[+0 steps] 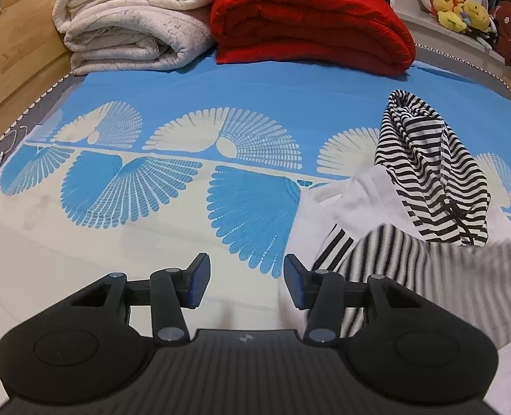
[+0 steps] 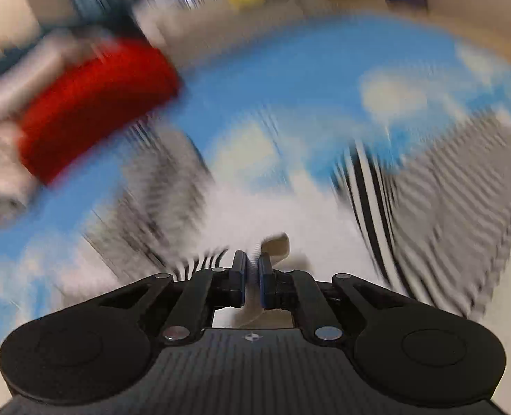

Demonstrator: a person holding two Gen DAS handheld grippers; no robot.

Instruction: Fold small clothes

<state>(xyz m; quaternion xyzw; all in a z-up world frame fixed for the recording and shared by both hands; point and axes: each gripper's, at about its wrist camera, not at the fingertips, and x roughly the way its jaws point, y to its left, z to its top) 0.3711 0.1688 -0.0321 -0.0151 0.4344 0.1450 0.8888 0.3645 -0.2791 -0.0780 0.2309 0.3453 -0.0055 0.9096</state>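
Black-and-white striped knit, soft and crumpled, with plain white panels: small garment (image 1: 425, 180) heaped on the right side of the bed, over blue sheet (image 1: 221, 93) printed with cream fan shapes

Left gripper (image 1: 247, 285) tilted down over bare sheet, just left of the garment, fingers (image 1: 198, 285) parted, nothing between

Right gripper (image 2: 252, 276) tilted down, view heavily smeared; fingers (image 2: 240, 276) nearly closed, pinching a pale strip of cloth, striped fabric on both sides

Folded red blanket (image 1: 310, 24) and cream blanket (image 1: 134, 20), thick and plush, at the far end; yellow plush toys (image 1: 459, 10) on a ledge beyond
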